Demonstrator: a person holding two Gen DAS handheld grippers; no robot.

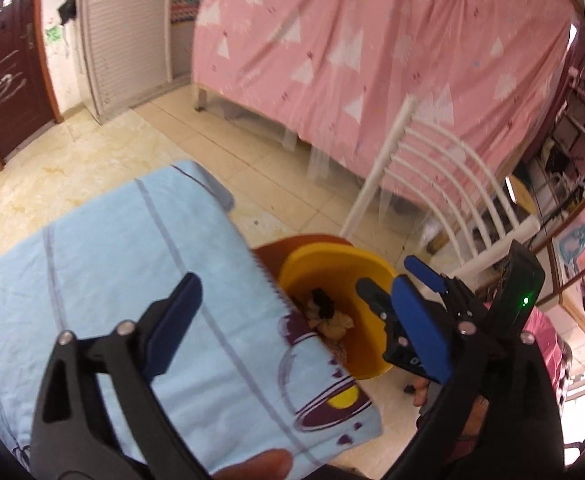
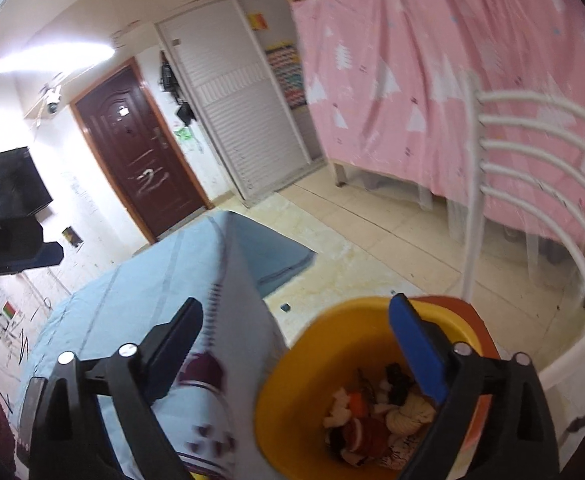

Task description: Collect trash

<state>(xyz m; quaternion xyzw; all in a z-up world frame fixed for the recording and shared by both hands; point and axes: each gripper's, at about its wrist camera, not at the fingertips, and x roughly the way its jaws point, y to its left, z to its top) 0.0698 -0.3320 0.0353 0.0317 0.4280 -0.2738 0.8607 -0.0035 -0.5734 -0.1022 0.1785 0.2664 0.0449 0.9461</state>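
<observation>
A yellow bin (image 2: 288, 364) stands on the tiled floor beside a bed, with an orange-red part behind its rim. Mixed trash (image 2: 376, 412) lies in its bottom: crumpled paper, peel and dark scraps. My right gripper (image 2: 295, 300) hangs over the bin's left rim, open, with nothing between its fingers. My left gripper (image 1: 296, 280) is also open and empty, above the bed's edge and the bin (image 1: 332, 258), where the trash (image 1: 328, 318) shows. One of my right gripper's fingers (image 1: 424, 273) appears just past the left gripper's right finger.
A light blue printed quilt (image 1: 124, 248) covers the bed on the left. A white slatted chair (image 2: 532, 168) stands right of the bin, with a pink curtain (image 1: 352, 40) behind it. Bare floor tiles (image 2: 372, 232) run toward a dark door (image 2: 136, 152) and a white wardrobe.
</observation>
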